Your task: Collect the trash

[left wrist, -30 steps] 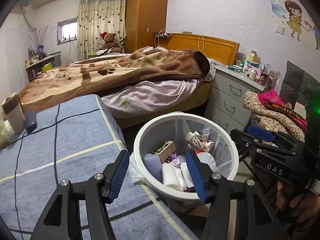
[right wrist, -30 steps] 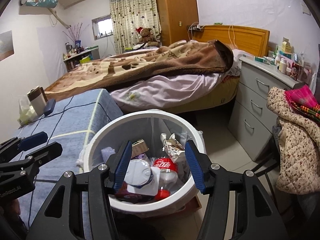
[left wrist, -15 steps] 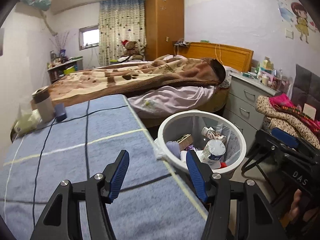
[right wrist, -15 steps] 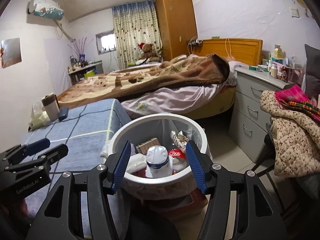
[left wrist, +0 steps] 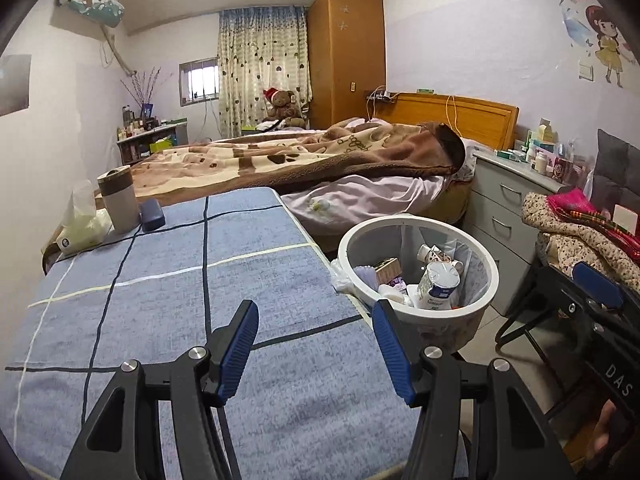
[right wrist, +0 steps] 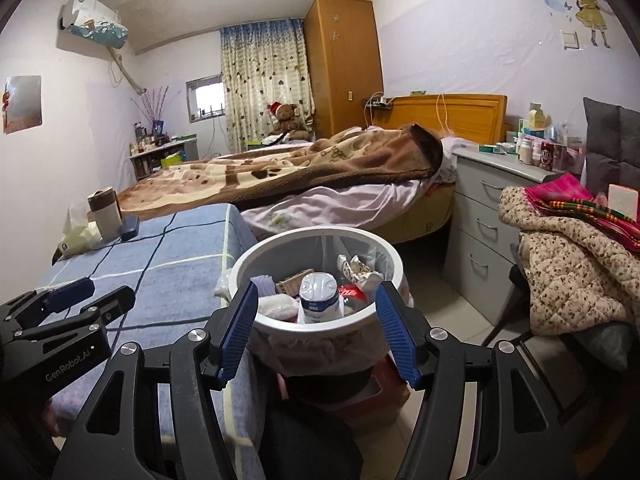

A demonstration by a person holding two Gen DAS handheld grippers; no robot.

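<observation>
A white waste bin point(left wrist: 493, 276) point(right wrist: 316, 230) stands on the floor beside the table's right edge. In it are a white bottle point(left wrist: 437, 287) point(right wrist: 321, 299), a red-labelled bottle point(right wrist: 353, 292), a crumpled paper cup point(left wrist: 434, 256) point(right wrist: 357, 269), a small box point(left wrist: 386, 268) and tissue. My right gripper point(right wrist: 317, 289) hovers just short of the bin; its jaws are opening with nothing between them. My left gripper point(left wrist: 314, 309) is open and empty over the blue tablecloth, left of the bin. Each gripper shows at the edge of the other's view, the left gripper point(right wrist: 68, 300) and the right gripper point(left wrist: 596, 285).
The table with the blue checked cloth point(left wrist: 160, 300) carries a lidded cup point(left wrist: 118, 200), a tissue pack point(left wrist: 80, 226) and a dark case point(left wrist: 151, 210) at its far left. Behind are a bed point(left wrist: 320, 160) and grey drawers point(left wrist: 500, 200). A chair piled with clothes point(right wrist: 568, 248) stands right.
The white bottle left my right gripper's jaws and now sits in the bin. Both grippers drew back from the bin, and the left one swung over the table.
</observation>
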